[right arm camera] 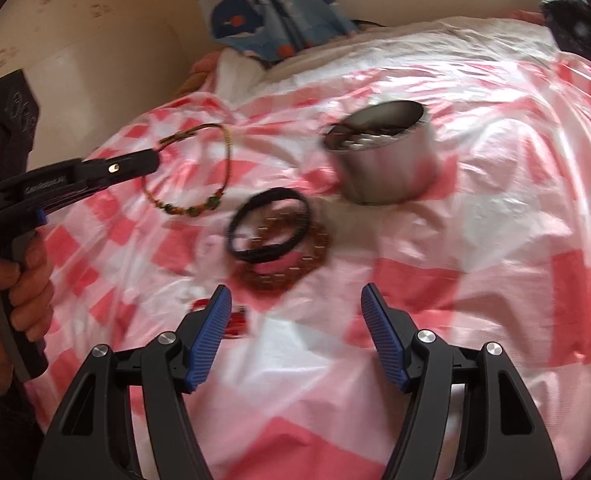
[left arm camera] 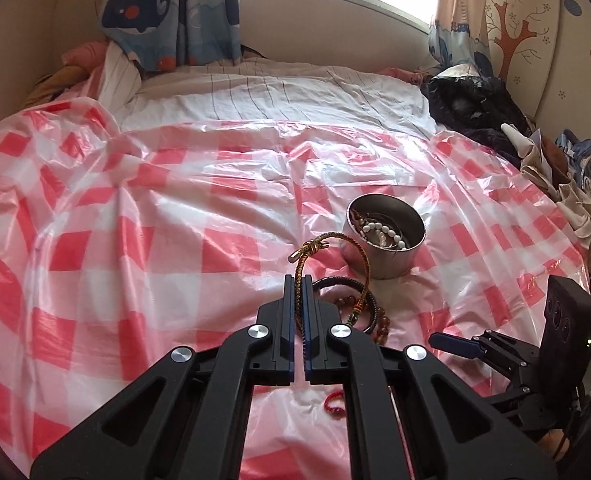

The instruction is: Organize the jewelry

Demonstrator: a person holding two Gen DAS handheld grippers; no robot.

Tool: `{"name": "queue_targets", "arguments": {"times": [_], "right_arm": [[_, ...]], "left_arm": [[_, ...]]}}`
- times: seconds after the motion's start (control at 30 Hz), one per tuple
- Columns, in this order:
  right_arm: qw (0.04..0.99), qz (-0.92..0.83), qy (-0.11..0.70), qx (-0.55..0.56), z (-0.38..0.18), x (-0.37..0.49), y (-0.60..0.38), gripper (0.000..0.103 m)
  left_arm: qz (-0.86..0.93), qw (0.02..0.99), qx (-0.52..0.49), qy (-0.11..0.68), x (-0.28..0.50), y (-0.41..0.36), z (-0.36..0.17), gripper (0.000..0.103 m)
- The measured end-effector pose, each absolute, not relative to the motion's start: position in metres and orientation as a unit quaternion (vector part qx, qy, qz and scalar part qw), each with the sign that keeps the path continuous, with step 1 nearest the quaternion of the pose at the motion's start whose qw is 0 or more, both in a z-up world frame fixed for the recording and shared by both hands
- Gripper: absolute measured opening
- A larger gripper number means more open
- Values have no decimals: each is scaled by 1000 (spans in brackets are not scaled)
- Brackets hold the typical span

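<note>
While the left gripper (left arm camera: 298,280) is clamped on a braided cord bracelet (right arm camera: 199,168) lifted off the checked plastic sheet (left arm camera: 135,220), the right gripper (right arm camera: 295,300) hovers with jaws wide apart, holding nothing. A black bangle (right arm camera: 269,224) overlaps a brown beaded bracelet (right arm camera: 295,264) near the steel bowl (left arm camera: 383,240), which contains white beads (left arm camera: 379,232).

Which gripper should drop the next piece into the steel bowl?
Left, probably. The left gripper is shut on the braided cord bracelet, lifted near the steel bowl. The right gripper is open and empty, short of the black bracelet.
</note>
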State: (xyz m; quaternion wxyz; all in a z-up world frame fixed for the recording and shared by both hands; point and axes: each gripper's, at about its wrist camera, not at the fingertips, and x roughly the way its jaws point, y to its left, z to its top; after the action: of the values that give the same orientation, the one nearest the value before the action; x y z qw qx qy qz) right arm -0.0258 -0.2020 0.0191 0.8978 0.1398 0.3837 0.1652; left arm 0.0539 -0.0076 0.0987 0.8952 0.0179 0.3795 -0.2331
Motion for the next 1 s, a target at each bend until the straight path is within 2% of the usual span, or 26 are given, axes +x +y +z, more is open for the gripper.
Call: {"name": "queue_targets", "arguments": {"times": [0.17,0.37,0.4,0.47,0.5,0.53,0.8,1.0], "right_arm": [[890,197,401,92,22,-17,-172,65],[863,210,458,29,8,6,-141,64],[863,212,459,15,7,6,-137,60],[861,218,460,4,7,3,-133,20],[861,216,461,5,7,1,-134,14],[861,216,461,5,7,1,-134,12],[896,127,419,74,29,-40,-200,11],[893,83,430,104,22,-36,-230,13]], "left_arm": [[-226,892,6,391,57,5,89,2],[-237,890,12,391,55,-2,85,2],[-237,889,11,393,56,-3,84,2],[-240,887,9,395,57,-4,82,2],[-241,886,9,396,57,-5,81,2],[-242,885,9,398,57,-6,80,2],[-256,875,13,410,51,-14,72,2],[-241,864,23,442,53,-14,53,2]]}}
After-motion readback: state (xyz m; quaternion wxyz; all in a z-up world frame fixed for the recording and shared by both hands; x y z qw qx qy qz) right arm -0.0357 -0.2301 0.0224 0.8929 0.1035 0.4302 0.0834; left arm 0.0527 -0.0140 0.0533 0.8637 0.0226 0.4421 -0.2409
